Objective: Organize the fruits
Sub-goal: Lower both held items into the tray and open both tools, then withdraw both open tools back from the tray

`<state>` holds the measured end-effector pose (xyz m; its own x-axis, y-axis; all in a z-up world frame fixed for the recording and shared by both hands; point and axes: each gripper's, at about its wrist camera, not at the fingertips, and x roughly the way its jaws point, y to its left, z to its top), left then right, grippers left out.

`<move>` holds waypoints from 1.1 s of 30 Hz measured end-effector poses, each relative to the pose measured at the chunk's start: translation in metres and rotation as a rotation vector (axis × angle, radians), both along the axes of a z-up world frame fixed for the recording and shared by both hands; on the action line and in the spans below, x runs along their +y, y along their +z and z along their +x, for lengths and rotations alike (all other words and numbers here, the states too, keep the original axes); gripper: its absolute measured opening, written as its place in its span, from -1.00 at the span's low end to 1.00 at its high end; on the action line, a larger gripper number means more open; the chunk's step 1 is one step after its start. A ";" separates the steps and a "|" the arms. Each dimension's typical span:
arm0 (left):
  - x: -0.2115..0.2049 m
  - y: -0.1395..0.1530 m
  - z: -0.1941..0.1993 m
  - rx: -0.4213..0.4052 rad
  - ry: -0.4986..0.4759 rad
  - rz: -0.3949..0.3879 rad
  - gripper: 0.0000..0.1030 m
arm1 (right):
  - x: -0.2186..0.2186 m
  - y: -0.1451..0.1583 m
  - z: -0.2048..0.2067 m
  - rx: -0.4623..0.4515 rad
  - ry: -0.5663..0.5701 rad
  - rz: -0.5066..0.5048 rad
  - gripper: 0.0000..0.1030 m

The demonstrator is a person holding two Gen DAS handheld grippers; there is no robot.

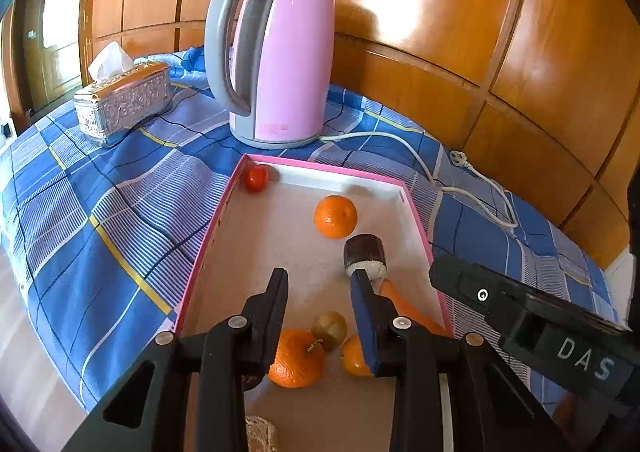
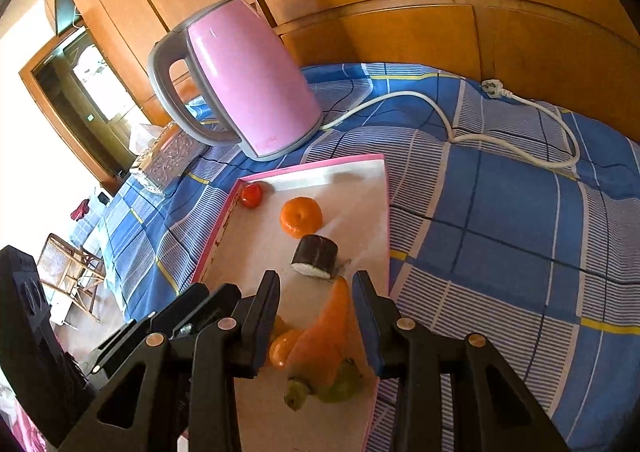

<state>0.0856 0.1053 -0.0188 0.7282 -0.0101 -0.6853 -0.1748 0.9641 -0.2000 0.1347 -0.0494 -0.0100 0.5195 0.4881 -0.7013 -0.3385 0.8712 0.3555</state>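
Note:
A pink-rimmed white tray (image 1: 224, 211) (image 2: 352, 165) lies on the blue checked cloth. In it are a small red tomato (image 1: 256, 177) (image 2: 252, 194), an orange (image 1: 335, 216) (image 2: 301, 216), a dark roll with a white end (image 1: 365, 254) (image 2: 315, 256), an orange pepper (image 2: 324, 336) (image 1: 408, 308), a near orange (image 1: 296, 358), a greenish fruit (image 1: 329, 328) and another orange piece (image 1: 354, 356) (image 2: 282, 348). My left gripper (image 1: 320, 280) is open and empty above the near fruits. My right gripper (image 2: 316, 282) is open, its fingers either side of the pepper's tip.
A pink and grey electric kettle (image 1: 276, 55) (image 2: 236, 79) stands behind the tray, its white cord (image 1: 432, 171) (image 2: 480, 131) trailing right to a loose plug. A silver tissue box (image 1: 124, 101) (image 2: 168, 161) sits at the left. Wooden panels back the table.

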 end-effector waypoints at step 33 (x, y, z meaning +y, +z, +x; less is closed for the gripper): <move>-0.012 0.009 -0.034 -0.018 -0.019 0.015 -0.36 | -0.018 -0.002 -0.039 -0.015 -0.022 -0.034 -0.25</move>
<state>0.0518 0.0936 -0.0101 0.7404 -0.0136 -0.6720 -0.1528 0.9702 -0.1881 0.0959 -0.0674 -0.0122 0.5403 0.4527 -0.7093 -0.3247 0.8898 0.3206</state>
